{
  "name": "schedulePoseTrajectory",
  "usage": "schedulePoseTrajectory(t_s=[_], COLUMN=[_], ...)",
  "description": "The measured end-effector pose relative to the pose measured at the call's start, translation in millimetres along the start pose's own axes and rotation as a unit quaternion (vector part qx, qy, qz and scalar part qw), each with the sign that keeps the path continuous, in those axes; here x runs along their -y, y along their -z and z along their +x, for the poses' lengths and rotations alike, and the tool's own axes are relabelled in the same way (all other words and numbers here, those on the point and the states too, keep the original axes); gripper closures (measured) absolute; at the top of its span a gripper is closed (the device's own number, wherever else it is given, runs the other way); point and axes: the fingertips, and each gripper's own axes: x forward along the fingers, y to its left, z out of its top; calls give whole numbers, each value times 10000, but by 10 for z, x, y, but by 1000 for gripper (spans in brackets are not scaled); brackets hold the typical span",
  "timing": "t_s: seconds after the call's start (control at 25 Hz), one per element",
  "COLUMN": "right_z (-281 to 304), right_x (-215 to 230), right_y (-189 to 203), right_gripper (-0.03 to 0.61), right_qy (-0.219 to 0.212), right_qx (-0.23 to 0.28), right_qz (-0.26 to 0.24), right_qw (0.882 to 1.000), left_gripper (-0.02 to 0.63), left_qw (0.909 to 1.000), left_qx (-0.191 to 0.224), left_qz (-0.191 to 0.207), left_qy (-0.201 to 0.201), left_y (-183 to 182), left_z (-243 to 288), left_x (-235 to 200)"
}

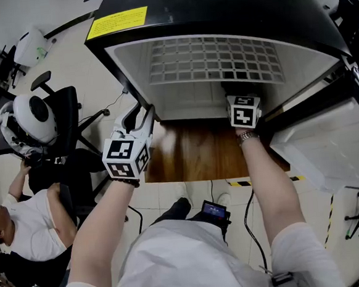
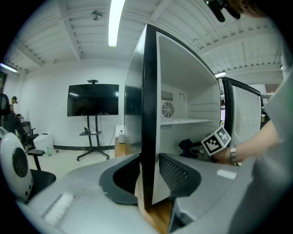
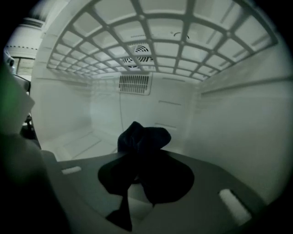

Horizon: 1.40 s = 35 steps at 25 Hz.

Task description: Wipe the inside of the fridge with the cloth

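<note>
The door [image 1: 328, 146] is open and your right gripper [image 3: 142, 183] is inside the fridge [image 1: 218, 10], under the rack [image 1: 213, 60], fingers clamped on the dark cloth [image 3: 142, 139]. The cloth bunches up ahead of the fingers, over the floor [image 3: 78, 141] of the fridge and towards its right wall. It looks clear of every surface just now. Your left gripper [image 1: 139, 118] has its fingers closed on the near edge of the fridge's left wall, steadying it on the counter [image 1: 199, 154]. The lining looks white all over, so you can't read off what has been wiped. Treat the floor, walls, back and rack as all left to do.
</note>
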Motion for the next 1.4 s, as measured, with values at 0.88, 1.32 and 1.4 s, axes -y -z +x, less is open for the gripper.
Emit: schedulePoseTrajectory(t_s=[0.88, 1.32, 1.4], right_z=[-457, -408, -415], right_x=[-2255, -2386, -2369], right_y=[-218, 125, 147], right_gripper=[488, 488, 488], right_qy=[-1967, -1962, -1936], right_qx=[298, -1, 2], right_qz=[-129, -407, -471], right_qw=[9799, 9797, 9799], left_gripper=[489, 489, 489], left_qw=[10000, 10000, 10000], left_qx=[48, 56, 62], left_qz=[-52, -31, -30], left_qy=[54, 60, 52], left_y=[-3, -7, -8], left_z=[10, 9, 8], left_x=[7, 4, 2])
